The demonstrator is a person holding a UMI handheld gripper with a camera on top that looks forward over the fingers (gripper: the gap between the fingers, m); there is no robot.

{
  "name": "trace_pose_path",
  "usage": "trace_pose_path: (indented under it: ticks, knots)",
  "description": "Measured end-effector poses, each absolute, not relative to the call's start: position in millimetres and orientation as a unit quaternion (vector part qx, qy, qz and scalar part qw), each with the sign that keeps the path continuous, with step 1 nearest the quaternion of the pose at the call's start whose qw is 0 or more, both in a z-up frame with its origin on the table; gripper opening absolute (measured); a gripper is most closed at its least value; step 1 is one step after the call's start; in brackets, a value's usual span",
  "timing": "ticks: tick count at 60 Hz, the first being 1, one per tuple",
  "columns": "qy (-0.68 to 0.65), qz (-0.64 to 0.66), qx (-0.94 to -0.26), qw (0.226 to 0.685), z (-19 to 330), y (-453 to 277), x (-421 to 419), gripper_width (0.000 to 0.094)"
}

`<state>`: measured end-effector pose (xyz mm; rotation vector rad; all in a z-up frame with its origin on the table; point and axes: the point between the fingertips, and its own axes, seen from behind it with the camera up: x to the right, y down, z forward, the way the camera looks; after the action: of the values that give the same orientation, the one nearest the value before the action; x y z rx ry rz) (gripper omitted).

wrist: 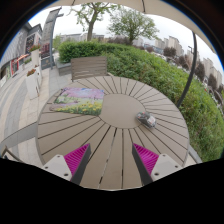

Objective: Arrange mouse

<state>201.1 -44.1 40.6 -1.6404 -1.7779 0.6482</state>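
Observation:
A small grey mouse [147, 119] lies on the round wooden slatted table [110, 135], toward its right side. A colourful mouse mat [78, 99] lies on the table's far left part. My gripper [111, 160] is open and empty, its two pink-padded fingers [75, 158] spread wide over the near edge of the table. The mouse is ahead of the right finger [146, 158], a short way beyond it, and the mat is farther ahead on the left.
A wooden bench or chair [87, 66] stands beyond the table. A green hedge [150, 62] runs behind and to the right. A thin tree trunk [190, 70] stands at the right. Paved ground [18, 100] lies to the left.

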Motion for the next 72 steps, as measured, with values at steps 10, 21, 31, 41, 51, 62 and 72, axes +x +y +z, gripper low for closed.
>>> trace_pose_path:
  ticks: [10,21,31,41,51,62,72]
  knots:
    - [-0.635,0.225,-0.659,0.334,31,35,202,0.0852]
    - [-0.604,0.236,-0.684,0.335,20,80,183,0.0856]
    - [-0.602,0.243,-0.681,0.339,0,100,142,0.0854]
    - [-0.602,0.251,-0.679,0.336,-16,111,96,0.0854]
    - [-0.603,0.264,-0.677,0.328,-21,122,51,0.0854]
    - [-0.604,0.265,-0.679,0.321,-20,132,20,0.0855]
    - [-0.607,0.260,-0.681,0.316,-22,140,9,0.0839]
